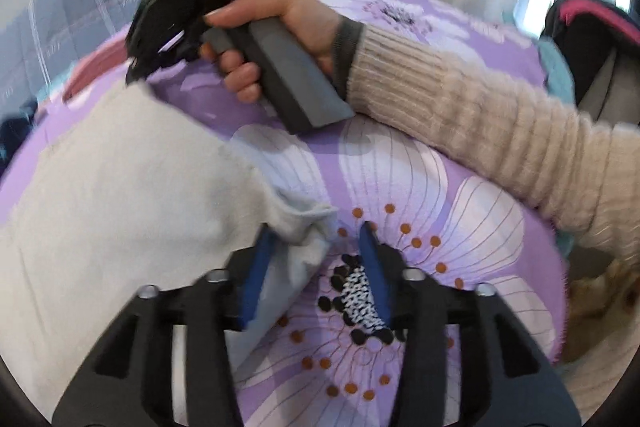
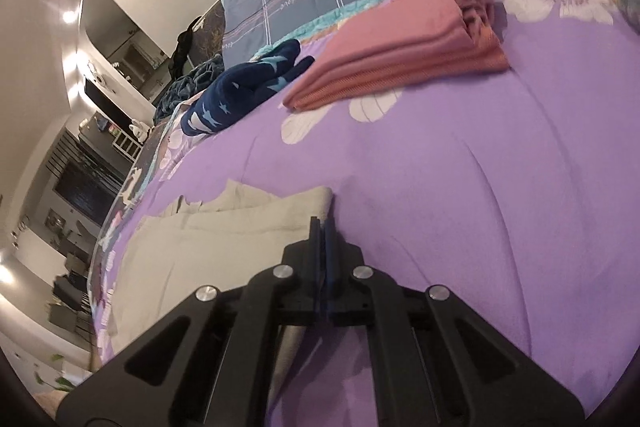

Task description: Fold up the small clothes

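With your left tongs (image 1: 316,263) spread around a corner of the white garment (image 1: 120,195) at lower left on the bed (image 1: 460,39) and your right tongs (image 2: 322,227) pinched on its edge, uneven pulling risks skewing the fold.

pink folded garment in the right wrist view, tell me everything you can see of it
The pink folded garment looks like a soft knit, folded flat into several stacked layers, with a bunched end toward the right. It lies on the purple floral bedspread, beside the navy star-print garment, apart from the right gripper; no gripper touches it.
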Tool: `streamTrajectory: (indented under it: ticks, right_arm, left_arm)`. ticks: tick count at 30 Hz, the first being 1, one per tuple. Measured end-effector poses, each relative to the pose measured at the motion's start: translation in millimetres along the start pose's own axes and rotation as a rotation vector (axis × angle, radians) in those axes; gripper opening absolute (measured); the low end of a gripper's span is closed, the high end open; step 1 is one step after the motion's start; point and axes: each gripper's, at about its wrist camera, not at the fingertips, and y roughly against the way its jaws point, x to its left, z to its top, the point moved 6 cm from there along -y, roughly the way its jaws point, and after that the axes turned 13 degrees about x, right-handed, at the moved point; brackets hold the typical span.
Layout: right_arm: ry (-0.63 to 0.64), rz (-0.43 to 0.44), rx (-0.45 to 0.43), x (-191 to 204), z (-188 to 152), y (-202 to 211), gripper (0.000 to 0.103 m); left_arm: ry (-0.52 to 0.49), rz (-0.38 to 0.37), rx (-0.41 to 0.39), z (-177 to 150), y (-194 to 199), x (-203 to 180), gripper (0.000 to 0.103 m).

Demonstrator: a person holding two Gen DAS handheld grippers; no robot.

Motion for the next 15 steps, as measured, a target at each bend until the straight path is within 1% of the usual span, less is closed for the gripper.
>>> streamTrajectory:
  ticks: [1, 2, 3, 4, 5, 6, 7, 8, 9, 10, 11, 12, 13, 14, 15]
  right_arm:
    - [-0.009, 0.014, 0.003, -1.1, -0.1, 0.5, 0.007]
    - [-0.021, 0.026, 0.008, -2.6, -1.2, 3.0, 0.008]
    - [-0.025, 0.038, 0.019, -3.3, -2.3, 5.0, 0.018]
    - [-0.025, 0.052, 0.038, -3.9, -4.3, 7.2, 0.039]
    - [0.002, 0.090, 0.062, -0.5, -7.9, 10.7, 0.047]
    - [0.036, 0.115, 0.081, 4.4, -10.7, 12.6, 0.060]
    - [0.088, 0.130, 0.112, 11.7, -14.9, 14.6, 0.070]
    - [0.122, 0.127, 0.131, 17.3, -18.1, 14.8, 0.074]
    - [0.151, 0.112, 0.145, 22.6, -21.1, 13.4, 0.077]
    - [0.168, 0.084, 0.152, 25.9, -23.0, 10.1, 0.078]
    - [0.179, 0.034, 0.153, 28.4, -23.9, 3.8, 0.078]
    - [0.185, -0.010, 0.140, 29.8, -23.0, -0.8, 0.067]
    - [0.186, -0.067, 0.119, 30.0, -21.0, -4.3, 0.021]
    - [0.176, -0.129, 0.096, 29.2, -17.3, -6.0, 0.006]
    - [0.154, -0.073, 0.071, 31.6, -14.6, -1.7, 0.005]
  left_arm:
    - [-0.020, 0.034, 0.005, 2.7, -1.9, -3.6, 0.050]
    - [-0.029, 0.061, 0.007, 5.5, -3.9, -5.8, 0.050]
    - [-0.025, 0.066, 0.008, 8.1, -4.5, -4.7, 0.050]
    - [-0.011, 0.059, 0.009, 10.5, -5.1, -2.2, 0.049]
    - [0.000, 0.054, 0.007, 11.1, -4.9, 0.6, 0.044]
    - [0.013, 0.058, 0.005, 11.2, -4.7, 5.1, 0.031]
    - [0.025, 0.060, 0.006, 10.9, -5.5, 8.7, 0.022]
    - [0.042, 0.042, 0.005, 10.8, -5.0, 14.0, 0.020]
    - [0.054, 0.026, 0.002, 9.9, -3.8, 18.7, 0.015]
    - [0.060, 0.019, 0.000, 9.2, -2.7, 21.2, 0.012]
    - [0.057, 0.007, -0.008, 9.1, -1.3, 21.8, 0.011]
    - [0.052, 0.001, -0.013, 9.1, 0.1, 21.8, 0.010]
    - [0.042, -0.004, -0.018, 9.3, 0.9, 20.8, 0.009]
    - [0.035, -0.008, -0.022, 9.2, 0.7, 18.7, 0.008]
    - [0.028, -0.016, -0.026, 9.6, 1.5, 17.2, 0.006]
